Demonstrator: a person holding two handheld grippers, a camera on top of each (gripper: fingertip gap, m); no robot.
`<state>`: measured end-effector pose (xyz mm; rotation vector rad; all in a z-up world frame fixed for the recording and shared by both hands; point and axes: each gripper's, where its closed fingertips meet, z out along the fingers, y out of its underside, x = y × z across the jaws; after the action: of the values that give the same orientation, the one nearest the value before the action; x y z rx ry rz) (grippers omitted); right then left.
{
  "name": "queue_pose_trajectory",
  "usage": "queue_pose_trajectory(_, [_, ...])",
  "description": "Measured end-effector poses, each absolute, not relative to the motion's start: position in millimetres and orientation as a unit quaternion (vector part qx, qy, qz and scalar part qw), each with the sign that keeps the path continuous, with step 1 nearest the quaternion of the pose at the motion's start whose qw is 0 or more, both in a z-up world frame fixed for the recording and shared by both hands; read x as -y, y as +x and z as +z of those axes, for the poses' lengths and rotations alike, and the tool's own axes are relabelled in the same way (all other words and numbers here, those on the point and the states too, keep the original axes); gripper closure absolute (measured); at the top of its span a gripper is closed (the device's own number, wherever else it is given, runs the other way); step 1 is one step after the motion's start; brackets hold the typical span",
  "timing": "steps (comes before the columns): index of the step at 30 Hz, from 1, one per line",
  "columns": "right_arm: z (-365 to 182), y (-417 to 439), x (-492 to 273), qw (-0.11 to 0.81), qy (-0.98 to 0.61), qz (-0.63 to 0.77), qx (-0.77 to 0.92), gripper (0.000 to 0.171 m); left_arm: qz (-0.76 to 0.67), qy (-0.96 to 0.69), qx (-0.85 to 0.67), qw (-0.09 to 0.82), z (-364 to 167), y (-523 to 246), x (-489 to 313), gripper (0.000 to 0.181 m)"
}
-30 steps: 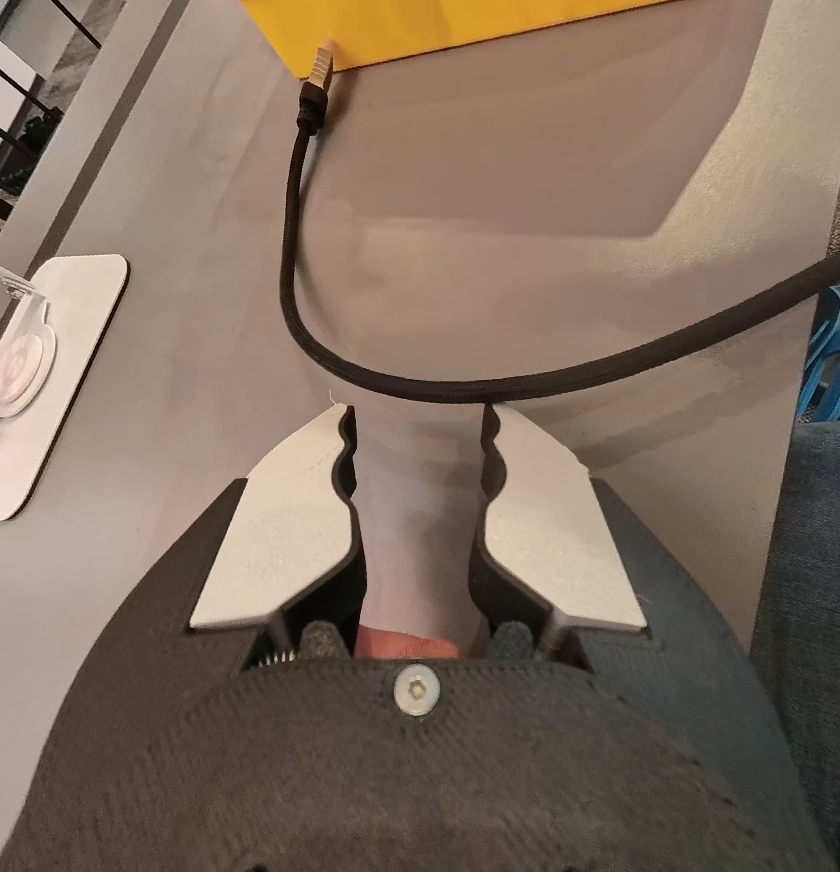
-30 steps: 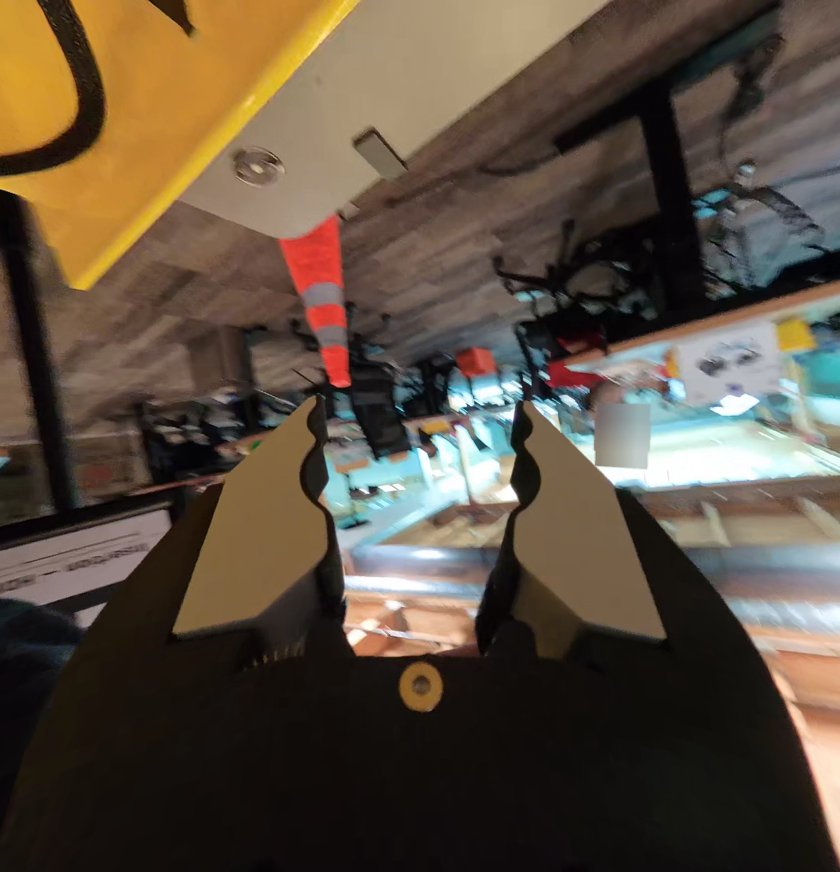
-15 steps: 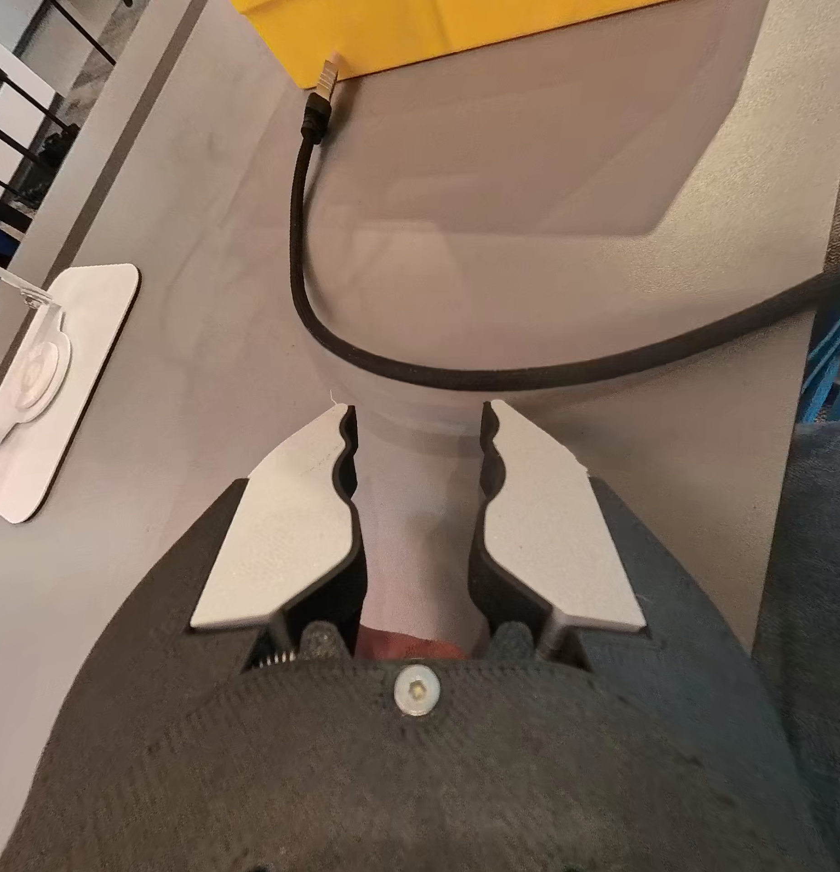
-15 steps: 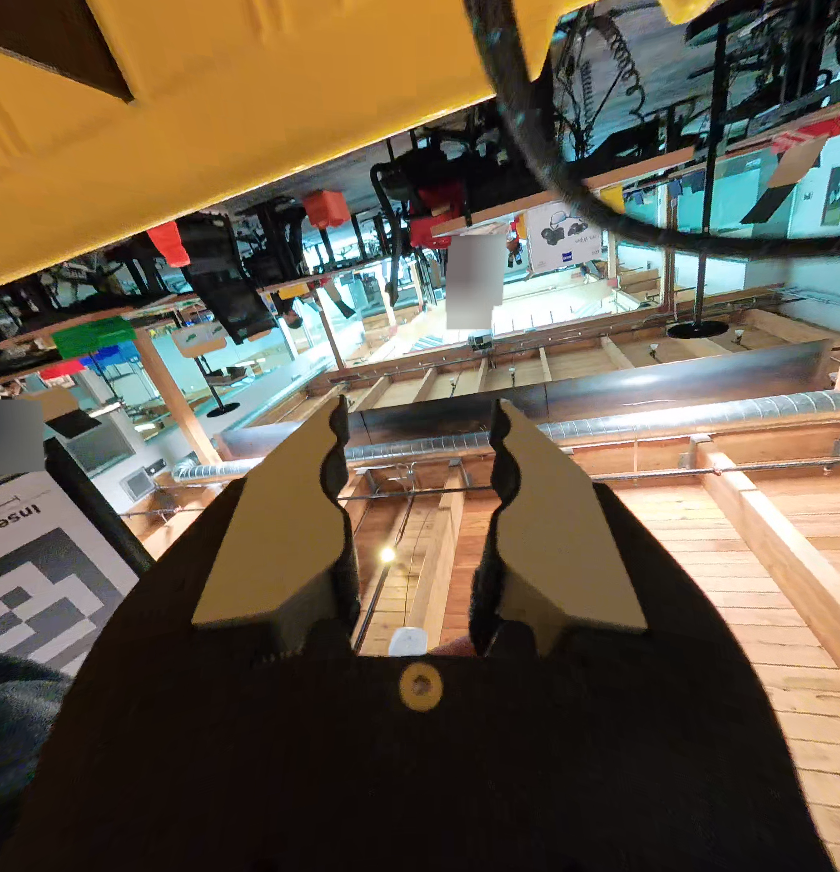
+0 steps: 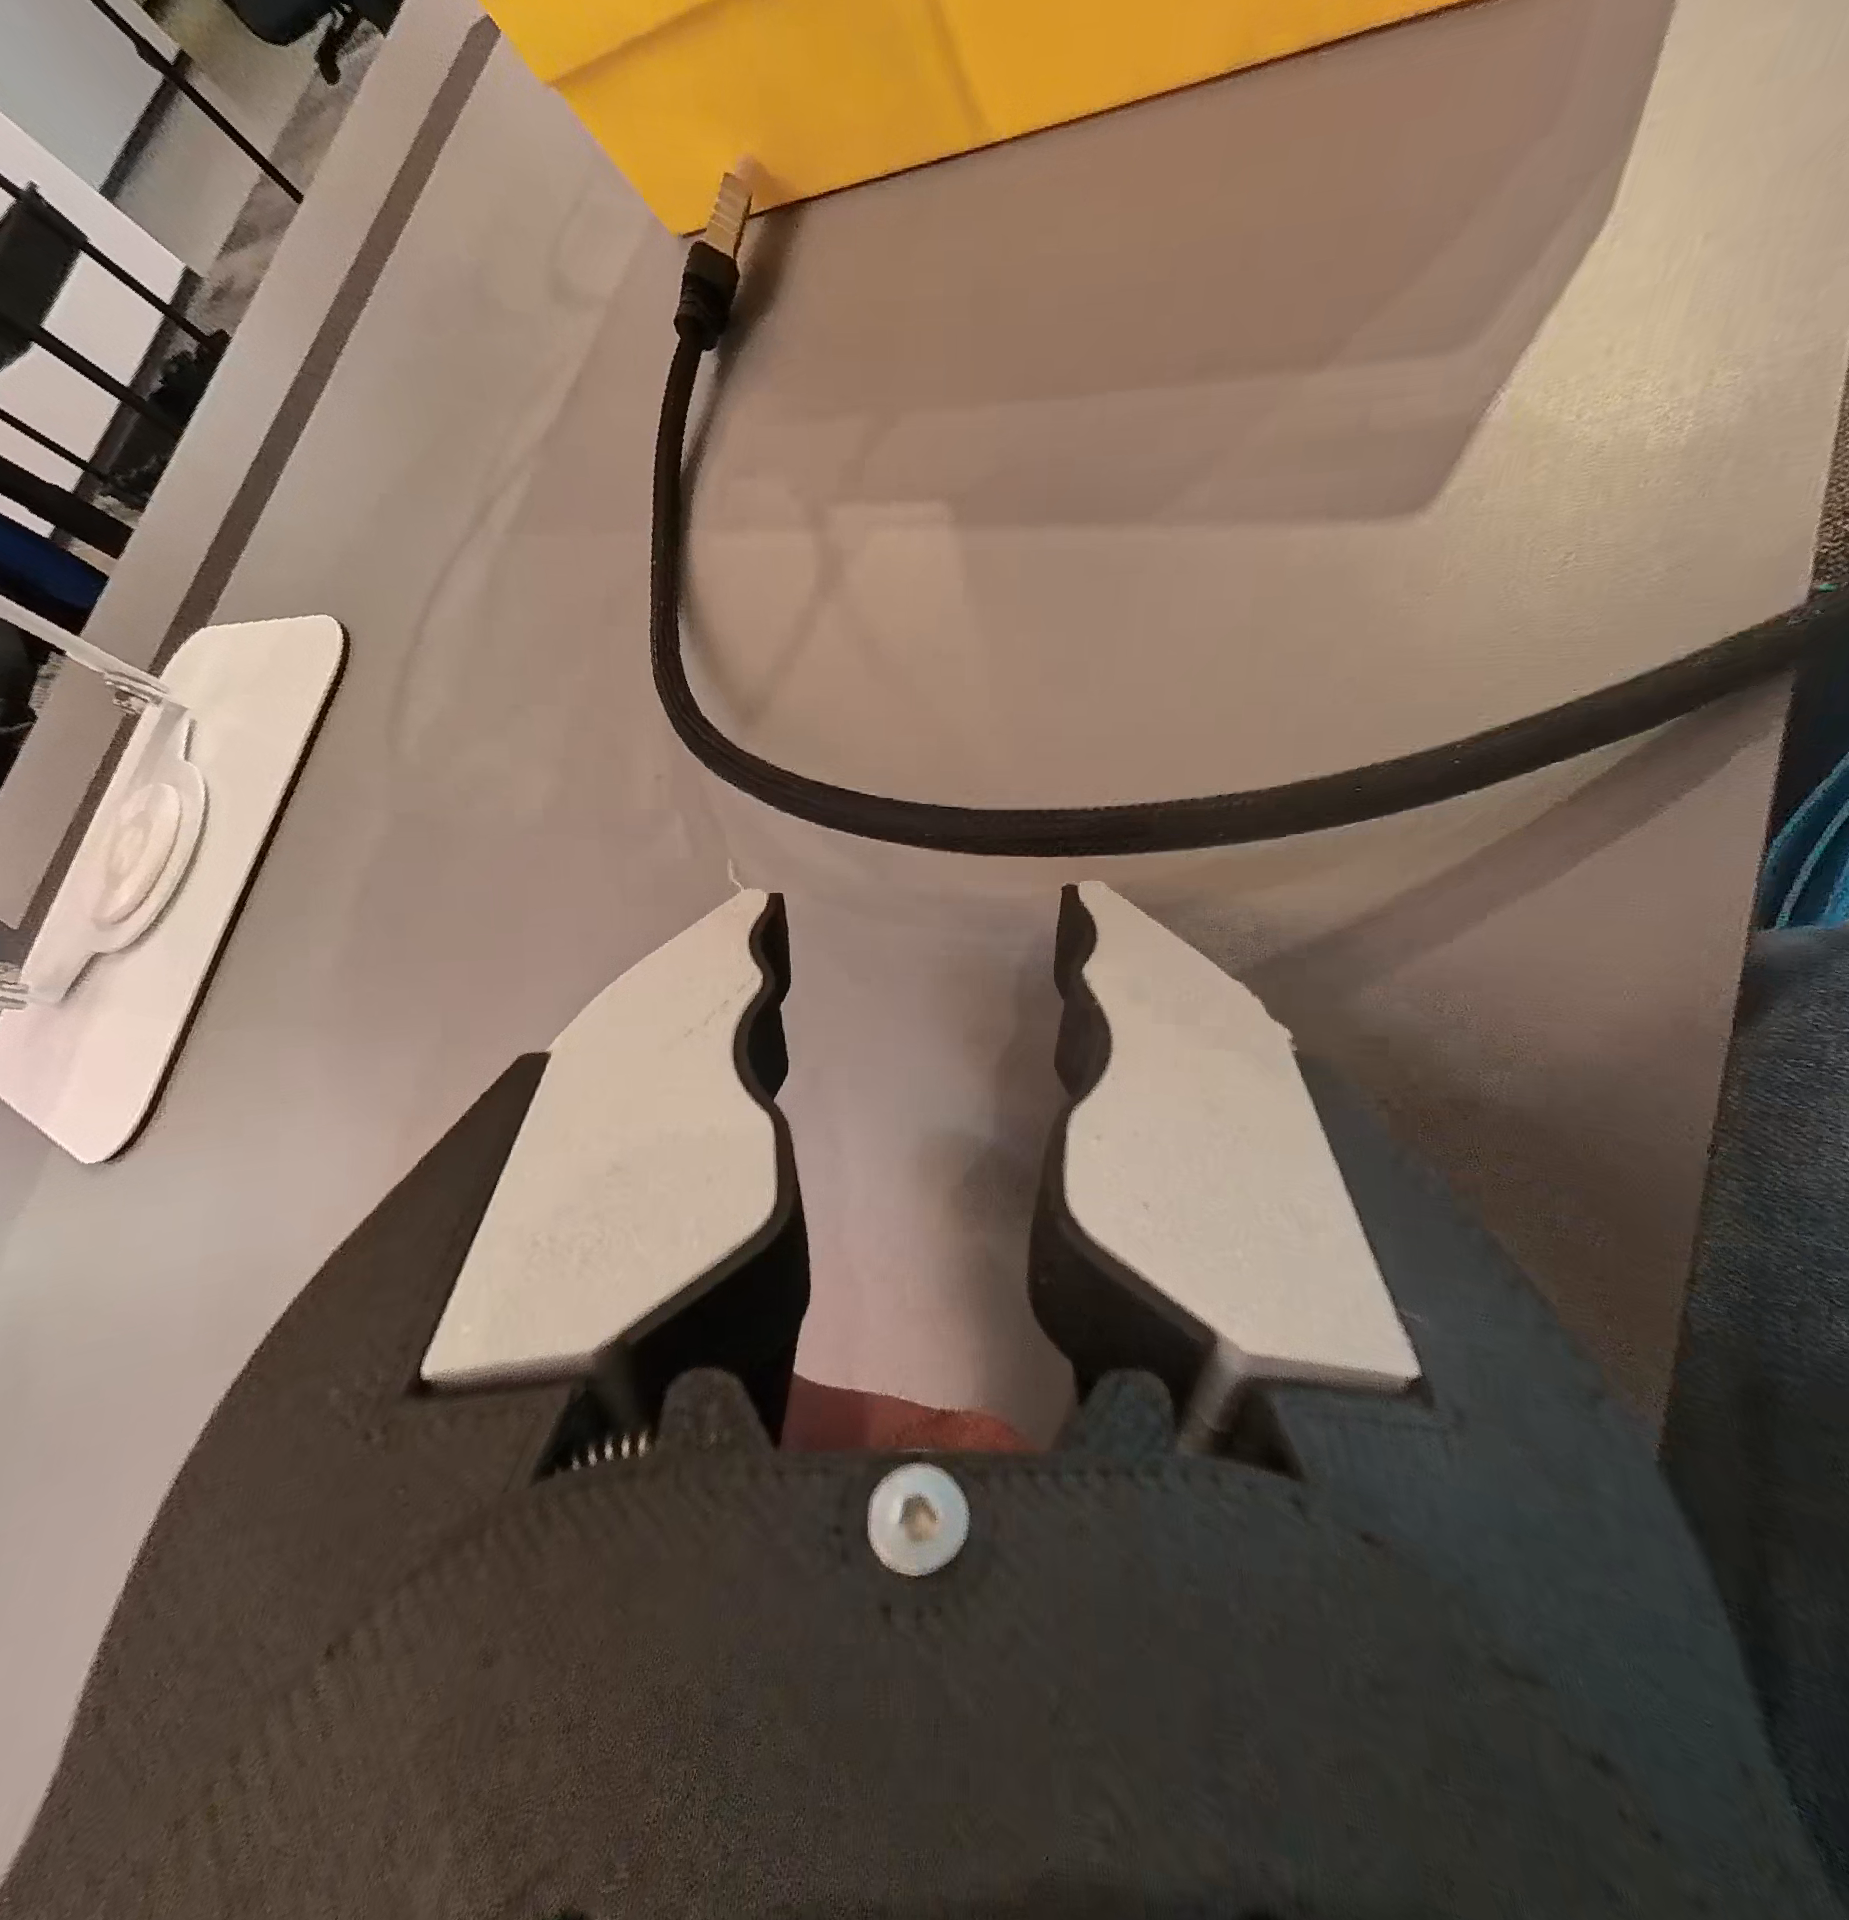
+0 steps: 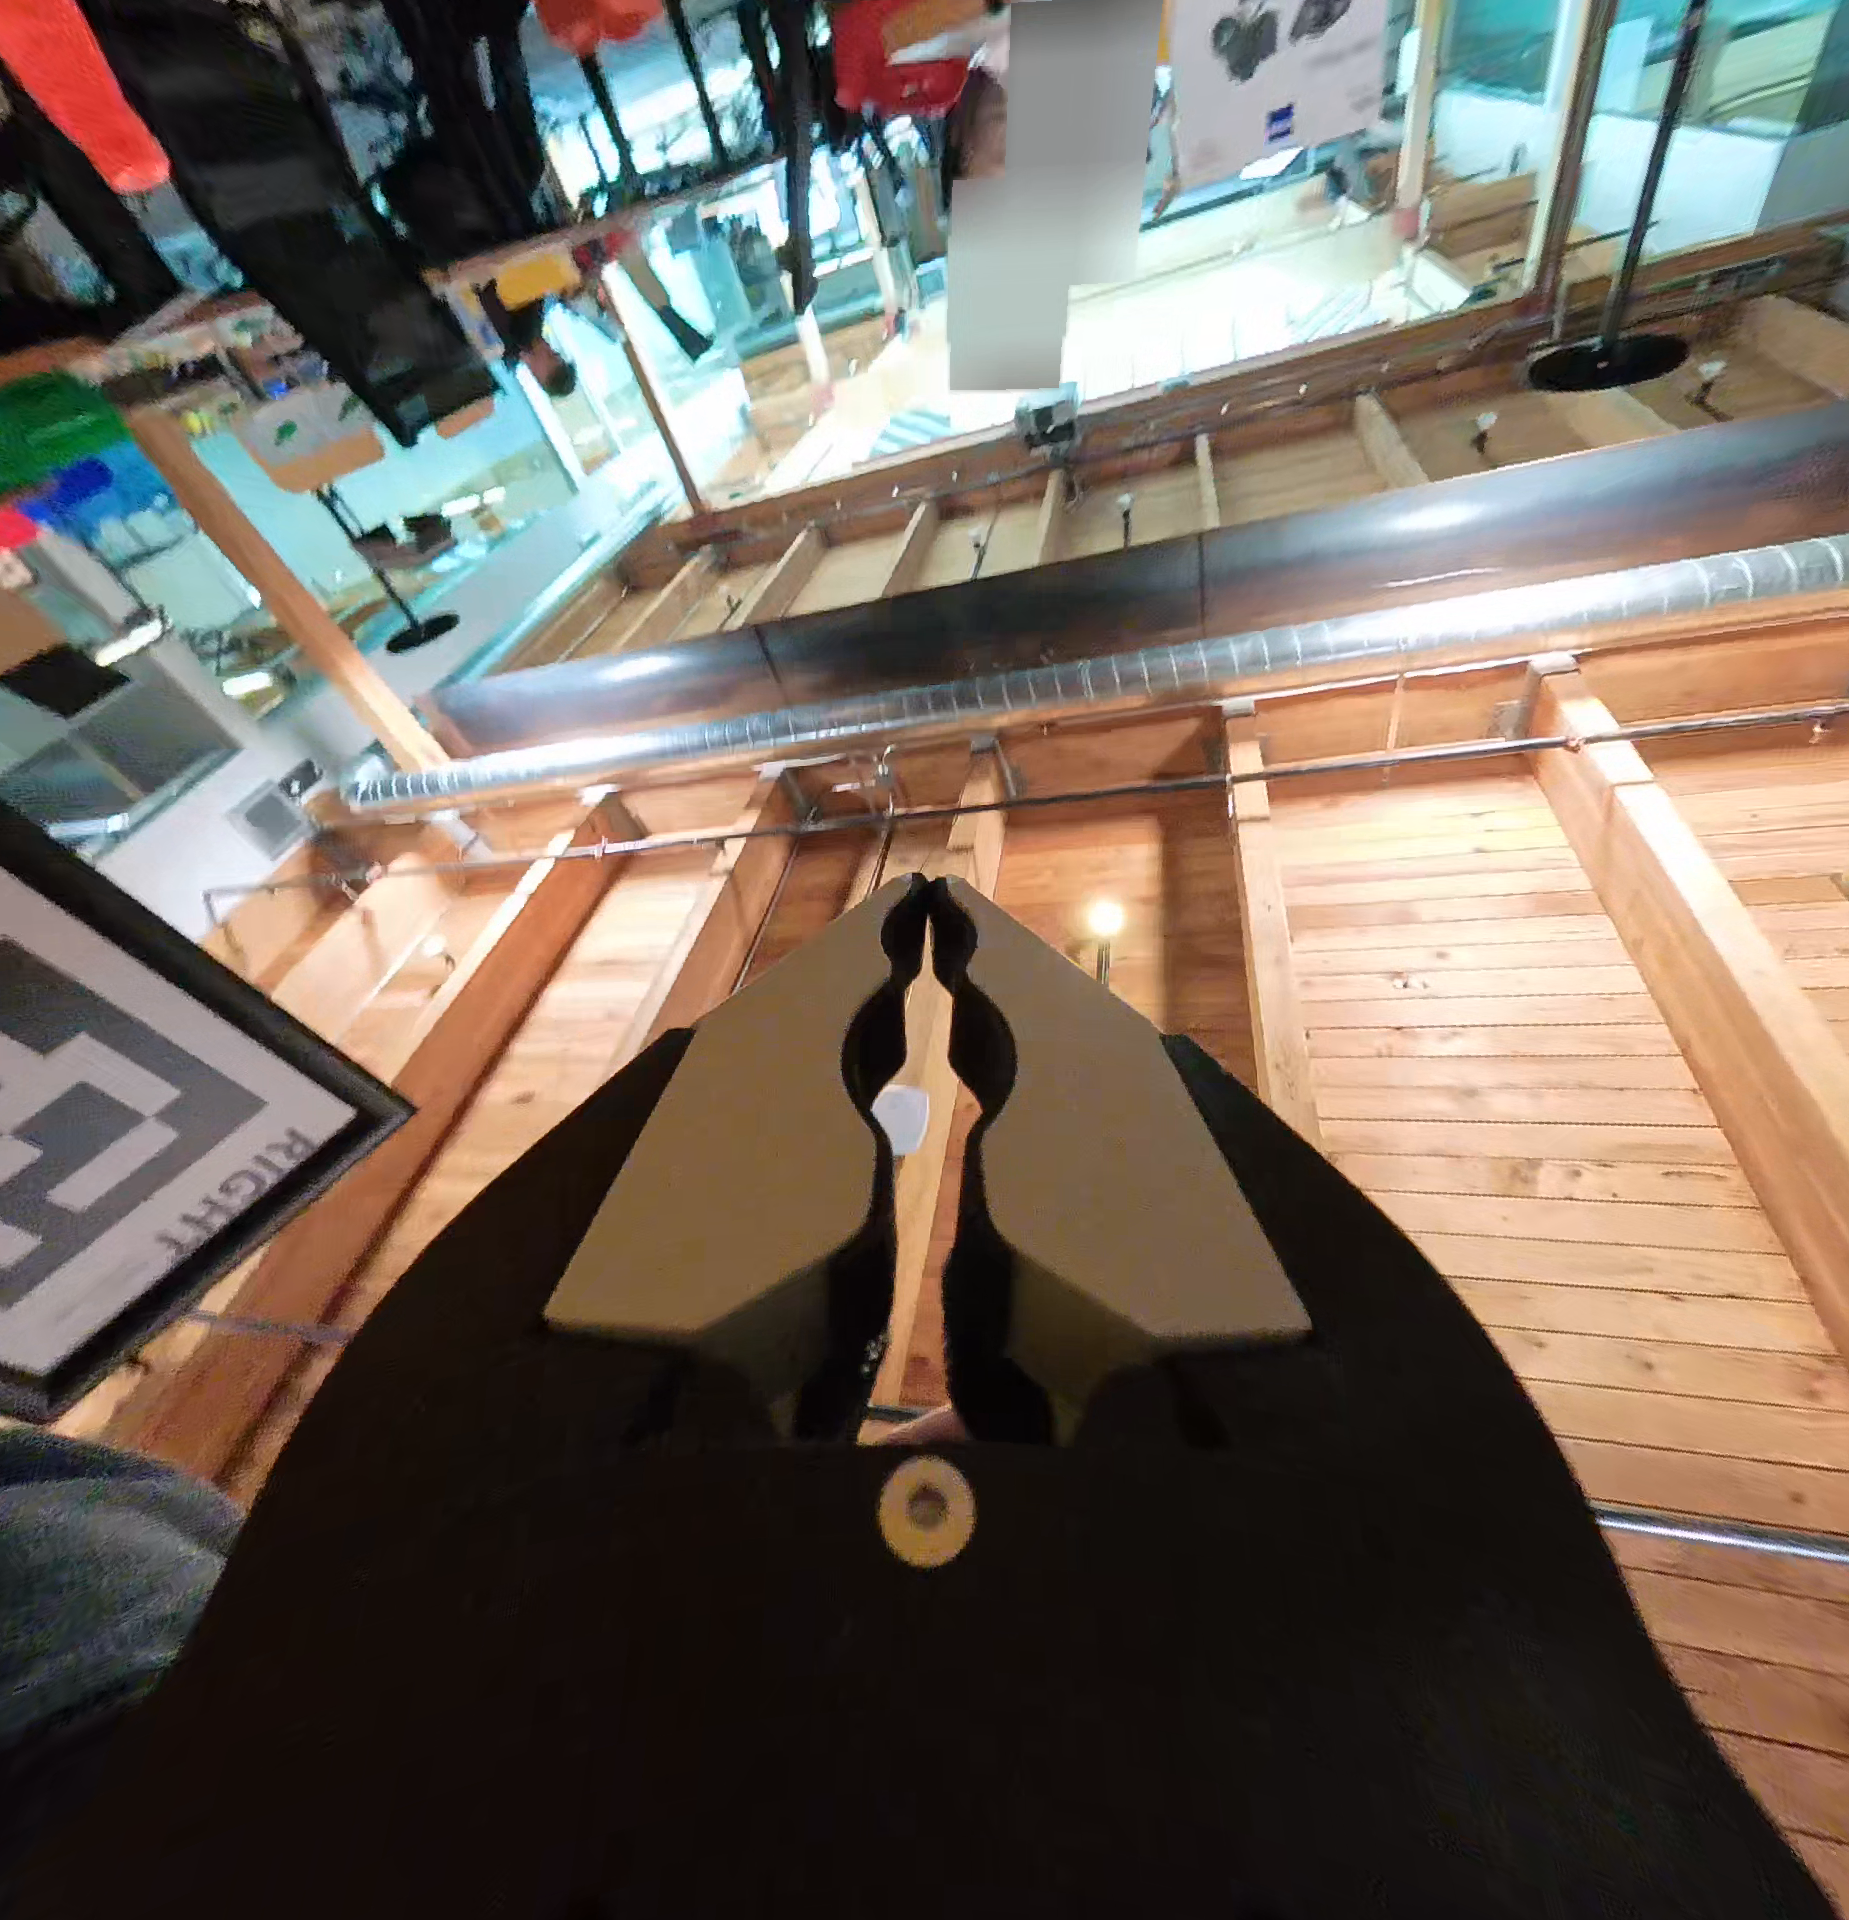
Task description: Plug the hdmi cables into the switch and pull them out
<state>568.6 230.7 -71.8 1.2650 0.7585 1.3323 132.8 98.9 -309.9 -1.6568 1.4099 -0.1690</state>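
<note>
The left gripper (image 5: pixel 920 914) has its jaws spread, empty, with the HDMI cable (image 5: pixel 899 821) at 12 o'clock; the right gripper (image 6: pixel 925 888) has its jaws pressed together, holding nothing.

We see our left gripper (image 5: pixel 918 914) held above the grey table (image 5: pixel 463 582), its jaws standing apart with nothing between them. Just beyond the fingertips a black braided HDMI cable (image 5: pixel 899 821) curves across, running off to the right and bending up ahead to its gold plug (image 5: pixel 728 213), which touches the edge of a yellow sheet (image 5: pixel 899 94). Left of the gripper lies a white plate (image 5: pixel 161 883).
</note>
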Motion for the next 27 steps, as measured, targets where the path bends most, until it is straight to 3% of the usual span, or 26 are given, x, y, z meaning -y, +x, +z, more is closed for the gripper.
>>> queue_pose_trajectory(4, [-79.2,583.5,-185.2,0.644,0.534,0.480,-0.264,0.171,-0.065,-0.670,-0.574,0.467,-309.0,131.2,-99.3,0.131])
queue_pose_trajectory(7, [-96.9,595.9,-175.6,0.623,0.616,0.420,-0.238,0.171,-0.056,-0.664,-0.574,0.475,-307.8,128.4,-100.3,0.131])
queue_pose_trajectory(11, [-92.7,596.7,-206.3,0.488,0.726,0.412,-0.255,0.171,-0.057,-0.662,-0.577,0.476,-307.9,128.4,-99.5,0.132])
queue_pose_trajectory(15, [-95.2,523.5,-238.1,0.202,0.861,0.330,-0.329,0.142,-0.069,-0.672,-0.571,0.466,-308.8,127.6,-102.0,0.127])
queue_pose_trajectory(18, [-92.0,448.5,-220.6,0.047,0.870,0.265,-0.414,0.114,-0.076,-0.680,-0.567,0.459,-309.6,127.0,-103.6,0.125])
queue_pose_trajectory(19, [-100.9,413.2,-203.0,0.009,0.865,0.221,-0.451,0.115,-0.074,-0.680,-0.566,0.460,-309.4,126.8,-103.9,0.125])
queue_pose_trajectory(23, [-177.0,273.4,-91.7,-0.033,0.817,0.014,-0.576,0.108,-0.064,-0.684,-0.559,0.465,-308.8,123.4,-107.9,0.125])
queue_pose_trajectory(25, [-219.5,238.0,-54.3,-0.030,0.807,-0.019,-0.589,0.096,-0.061,-0.691,-0.551,0.464,-309.1,118.2,-112.0,0.125])
queue_pose_trajectory(27, [-260.0,214.3,-33.7,-0.023,0.817,-0.046,-0.575,0.097,-0.060,-0.701,-0.542,0.460,-309.8,111.4,-115.8,0.124])
